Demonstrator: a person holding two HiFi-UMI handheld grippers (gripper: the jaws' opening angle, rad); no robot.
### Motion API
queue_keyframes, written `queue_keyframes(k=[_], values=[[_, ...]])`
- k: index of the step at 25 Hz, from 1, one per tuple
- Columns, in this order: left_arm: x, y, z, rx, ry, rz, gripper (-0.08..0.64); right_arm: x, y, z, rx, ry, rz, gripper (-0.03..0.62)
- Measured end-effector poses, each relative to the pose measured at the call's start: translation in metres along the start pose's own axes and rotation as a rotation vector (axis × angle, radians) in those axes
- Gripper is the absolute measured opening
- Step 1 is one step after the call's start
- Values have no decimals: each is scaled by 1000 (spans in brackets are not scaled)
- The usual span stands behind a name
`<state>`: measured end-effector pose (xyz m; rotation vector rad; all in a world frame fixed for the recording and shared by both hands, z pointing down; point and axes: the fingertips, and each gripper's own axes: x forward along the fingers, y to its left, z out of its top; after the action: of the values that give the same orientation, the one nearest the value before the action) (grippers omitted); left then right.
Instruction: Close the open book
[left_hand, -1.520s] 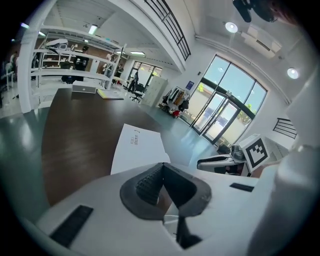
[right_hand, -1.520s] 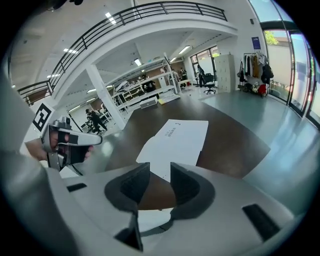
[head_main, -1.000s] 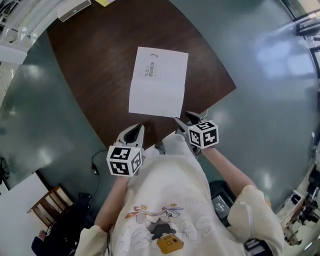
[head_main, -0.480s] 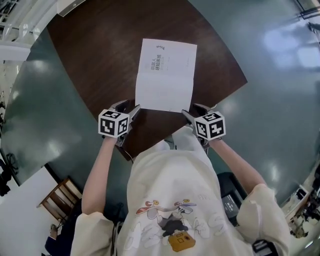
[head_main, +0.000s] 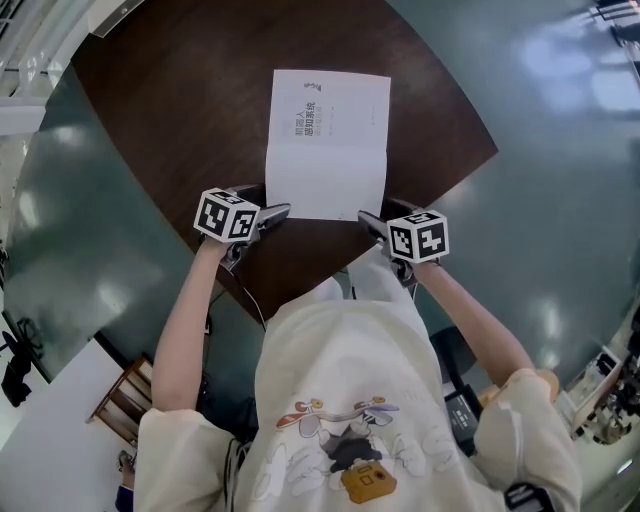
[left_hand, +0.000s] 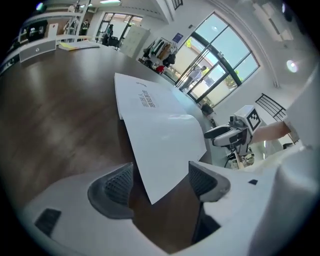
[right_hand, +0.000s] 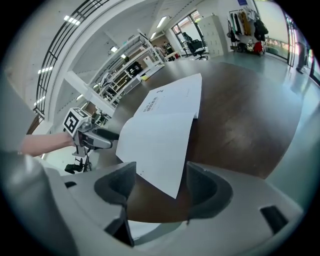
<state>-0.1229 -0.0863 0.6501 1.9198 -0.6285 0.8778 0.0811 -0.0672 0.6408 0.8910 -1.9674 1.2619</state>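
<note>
— Where is the book?
— The book (head_main: 328, 145) lies open on the dark bench (head_main: 170, 120), with its near edge toward the person.
— And the tools?
— The left tool (head_main: 272, 212) is at the near left corner and the right tool (head_main: 366, 220) at the near right. Both have just been opening. Their jaws stand wide, a page corner shows in each gap, and the pads are off the paper.

A dark wooden table (head_main: 180, 120) stands on glossy grey-green floor (head_main: 560, 180).
</note>
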Motion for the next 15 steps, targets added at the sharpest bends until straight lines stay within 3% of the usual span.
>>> queue_keyframes(k=[5,11,13,15], values=[[10,1,-7,-5,48,-42,344,12,3,-9,51,27,30,347],[13,-2,-9,8,50,-61,344,17,6,-12,59,20,13,350],[15,-4,-11,14,53,-69,344,16,2,-12,60,12,-13,299],[16,-7,-13,17,55,-82,344,11,-5,-11,71,2,-54,191]])
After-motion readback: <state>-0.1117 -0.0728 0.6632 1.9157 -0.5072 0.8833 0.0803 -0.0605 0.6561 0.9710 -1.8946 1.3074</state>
